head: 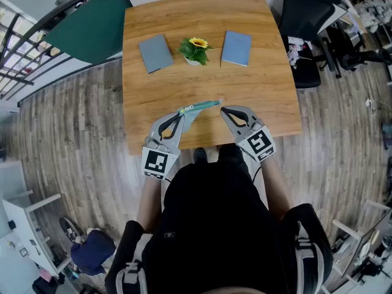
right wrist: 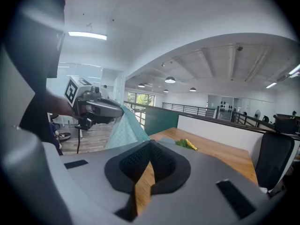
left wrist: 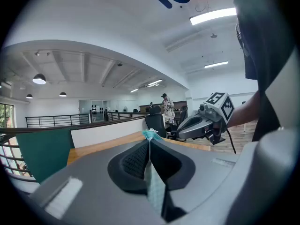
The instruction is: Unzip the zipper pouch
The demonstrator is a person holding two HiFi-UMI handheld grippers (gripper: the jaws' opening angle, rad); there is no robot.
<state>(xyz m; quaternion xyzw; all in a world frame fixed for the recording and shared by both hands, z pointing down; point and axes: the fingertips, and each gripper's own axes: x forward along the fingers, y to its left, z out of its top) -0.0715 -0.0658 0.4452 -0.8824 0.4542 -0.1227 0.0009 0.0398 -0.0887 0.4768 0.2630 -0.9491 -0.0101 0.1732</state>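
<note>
zipper pouch [head: 202, 106] pinched in left gripper [head: 182, 113] fingers, right gripper [head: 222, 109] fingers clenched empty just beside it

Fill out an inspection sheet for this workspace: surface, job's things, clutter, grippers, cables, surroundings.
Surface: wooden table, bare wood around the items.
Job's things: teal zipper pouch at the near edge, hanging from the left hand-held gripper; cannot tell whether the zipper is open.
Clutter: grey notebook and blue notebook at the far side, potted sunflower between them.
Grippers: left hand-held gripper shut on the pouch fabric; right hand-held gripper shut, empty, beside the pouch's other end.
Cables: black cable hangs under the right hand-held gripper.
Surroundings: plank floor, black office chair, green-panelled railing.
</note>
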